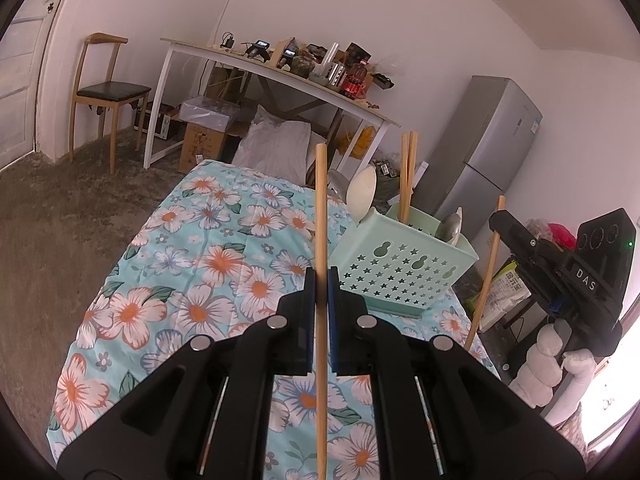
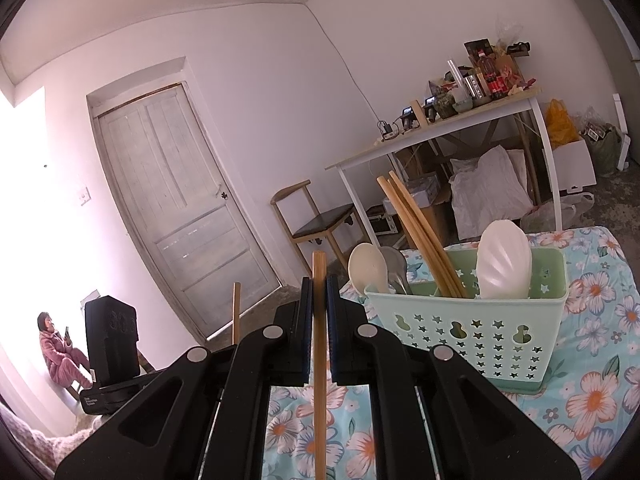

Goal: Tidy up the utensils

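My left gripper (image 1: pixel 321 280) is shut on a wooden chopstick (image 1: pixel 321 208) held upright above the floral tablecloth (image 1: pixel 208 248). My right gripper (image 2: pixel 319 288) is shut on a second wooden chopstick (image 2: pixel 319 268), also upright; it shows in the left wrist view (image 1: pixel 486 272) with the right gripper (image 1: pixel 516 232) at the right. The mint green utensil basket (image 1: pixel 400 268) stands on the table right of the left gripper and holds two chopsticks (image 1: pixel 408 176), a white spoon (image 1: pixel 362 192) and a metal spoon (image 1: pixel 452 226). In the right wrist view the basket (image 2: pixel 472 328) holds chopsticks (image 2: pixel 420 236) and white spoons (image 2: pixel 504 264).
A white desk (image 1: pixel 280 76) loaded with clutter stands behind the table. A wooden chair (image 1: pixel 108 92) is at the left, a grey fridge (image 1: pixel 492 152) at the right. A door (image 2: pixel 176 208) and a seated person (image 2: pixel 56 348) show in the right wrist view.
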### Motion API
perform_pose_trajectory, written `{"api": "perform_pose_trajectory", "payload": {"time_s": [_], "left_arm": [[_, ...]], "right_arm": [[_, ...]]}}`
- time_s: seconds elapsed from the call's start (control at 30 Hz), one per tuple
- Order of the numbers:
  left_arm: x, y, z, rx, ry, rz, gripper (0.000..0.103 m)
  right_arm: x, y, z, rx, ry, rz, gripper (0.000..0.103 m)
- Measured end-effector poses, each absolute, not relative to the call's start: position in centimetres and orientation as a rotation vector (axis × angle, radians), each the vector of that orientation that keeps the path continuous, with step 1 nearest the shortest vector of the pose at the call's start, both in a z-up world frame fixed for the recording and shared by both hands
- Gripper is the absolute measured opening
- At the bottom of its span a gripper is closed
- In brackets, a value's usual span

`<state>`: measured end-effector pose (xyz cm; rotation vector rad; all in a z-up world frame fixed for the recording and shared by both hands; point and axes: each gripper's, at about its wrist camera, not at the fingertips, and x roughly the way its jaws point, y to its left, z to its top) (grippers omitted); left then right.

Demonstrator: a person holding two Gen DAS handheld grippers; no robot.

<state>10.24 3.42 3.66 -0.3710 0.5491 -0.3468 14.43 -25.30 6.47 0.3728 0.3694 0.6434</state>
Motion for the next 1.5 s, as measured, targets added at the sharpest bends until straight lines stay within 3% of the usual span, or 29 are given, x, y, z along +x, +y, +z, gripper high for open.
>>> {"api": "perform_pose_trajectory", "payload": {"time_s": [0.8,1.27,1.5], "left_arm": [[10.3,3.4,4.1,-0.367,0.533,-0.355,0.005],[13.0,2.4,7.8,-0.399,0.463,-0.435,0.005],[15.6,0.5,11.9,-0.424,0.333,-0.514,0.005]], "right_arm": [[14.0,-25.3,7.4,0.378,0.35,0.654,0.007],[12.4,-28.3,9.1,0.423,0.277,0.626,0.007],[11.4,-32.0,10.2,0.479,0.22,0.596,0.007]]}}
